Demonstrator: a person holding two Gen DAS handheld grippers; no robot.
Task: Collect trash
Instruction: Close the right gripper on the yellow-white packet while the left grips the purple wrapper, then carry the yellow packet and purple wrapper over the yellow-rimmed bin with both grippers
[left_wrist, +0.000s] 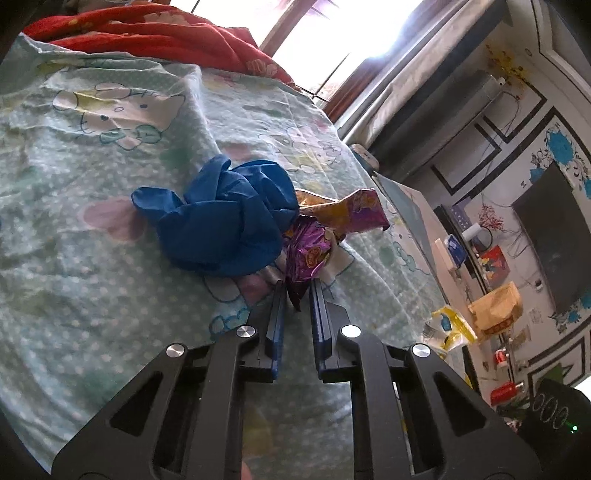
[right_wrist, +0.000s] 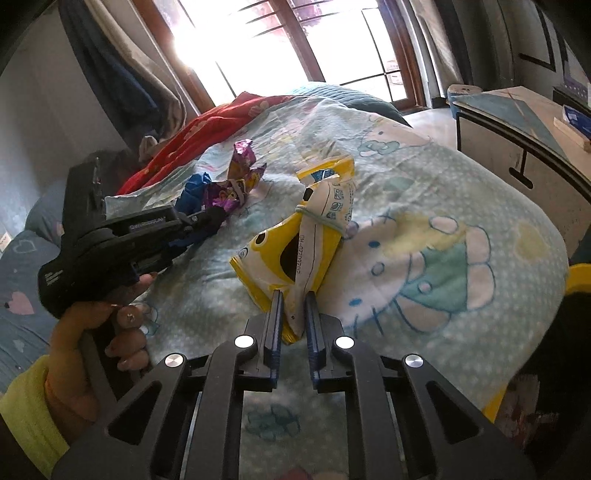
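Home bedroom. Bed (right_wrist: 461, 177) under a mint cartoon-print sheet, red floral quilt (left_wrist: 155, 33) bunched at the far end. Large wood-framed window (right_wrist: 295, 48) with curtains drawn aside. Dark flat screen (left_wrist: 554, 243), probably a TV, on a decorated wall above a cluttered shelf (left_wrist: 480, 266). Low cabinet (right_wrist: 517, 140) beside the bed.

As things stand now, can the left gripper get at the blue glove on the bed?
Probably not yet. The left gripper is already shut on the purple wrapper, so its jaws are occupied. The blue glove lies just beyond, touching that wrapper, with nothing over it; once the wrapper is released, the way looks free.
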